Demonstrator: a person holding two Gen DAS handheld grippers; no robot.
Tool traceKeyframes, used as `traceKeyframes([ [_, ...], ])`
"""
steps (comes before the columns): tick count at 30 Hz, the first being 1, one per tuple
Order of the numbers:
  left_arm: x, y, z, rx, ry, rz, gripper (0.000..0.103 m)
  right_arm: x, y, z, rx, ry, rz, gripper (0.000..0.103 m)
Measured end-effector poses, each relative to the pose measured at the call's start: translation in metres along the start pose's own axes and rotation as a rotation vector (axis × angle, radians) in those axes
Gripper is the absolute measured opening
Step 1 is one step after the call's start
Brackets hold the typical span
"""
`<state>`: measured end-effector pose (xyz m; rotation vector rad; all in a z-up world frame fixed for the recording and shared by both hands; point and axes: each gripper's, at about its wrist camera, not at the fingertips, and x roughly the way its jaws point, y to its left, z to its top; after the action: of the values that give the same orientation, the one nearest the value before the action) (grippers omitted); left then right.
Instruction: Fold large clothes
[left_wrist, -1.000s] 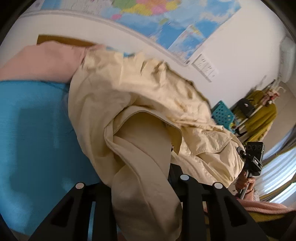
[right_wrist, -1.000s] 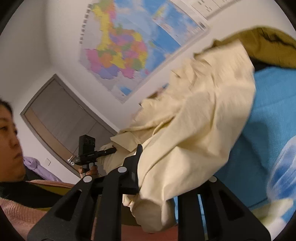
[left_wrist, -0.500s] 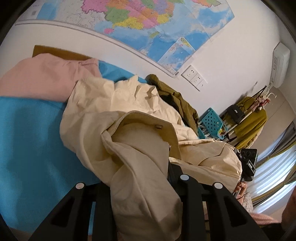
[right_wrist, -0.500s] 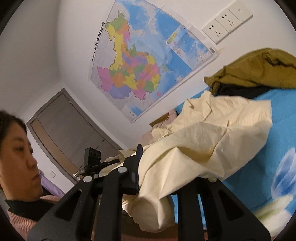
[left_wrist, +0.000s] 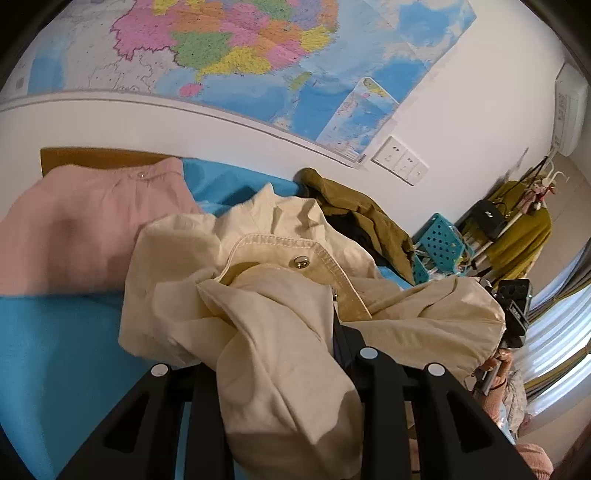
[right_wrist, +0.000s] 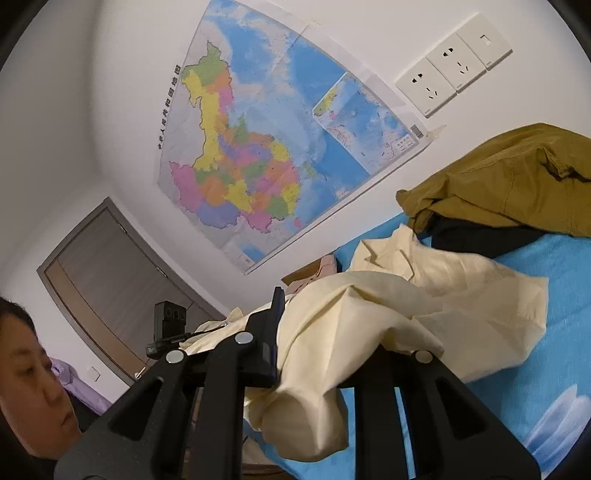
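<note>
A cream jacket (left_wrist: 258, 302) with a metal snap lies bunched on the blue bed sheet (left_wrist: 55, 350). My left gripper (left_wrist: 280, 354) is shut on a fold of it; cloth drapes over the jaws and hides the fingertips. The same cream jacket (right_wrist: 424, 306) shows in the right wrist view, and my right gripper (right_wrist: 314, 365) is shut on another part of it, its tips also covered. The far part of the jacket rests on the sheet; the gripped parts are held slightly above it.
A pink garment (left_wrist: 81, 229) lies at the left. An olive jacket (right_wrist: 509, 181) over a dark garment lies by the wall. Wall map (left_wrist: 240, 48) and sockets (right_wrist: 454, 62) are behind. A teal basket (left_wrist: 439, 247) and clothes rack (left_wrist: 517, 229) stand at the right. A person's face (right_wrist: 26, 380) is near.
Both grippers have come down toward the bed with the jacket. The jacket, spread high a second ago, has dropped and bunched on the sheet, uncovering the olive jacket and wall sockets.
</note>
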<state>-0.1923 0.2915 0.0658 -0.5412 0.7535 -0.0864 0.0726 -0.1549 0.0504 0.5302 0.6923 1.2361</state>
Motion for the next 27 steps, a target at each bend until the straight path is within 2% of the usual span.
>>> traceKeyframes([
  [11,0.029,0.007,0.045,0.008,0.022,0.05,0.026,0.032,-0.03,0.037,0.037,0.013,-0.064,0.016],
  [27,0.058,0.026,0.075,-0.023,0.06,0.109,0.026,0.065,-0.055,0.061,0.066,0.033,-0.108,0.016],
])
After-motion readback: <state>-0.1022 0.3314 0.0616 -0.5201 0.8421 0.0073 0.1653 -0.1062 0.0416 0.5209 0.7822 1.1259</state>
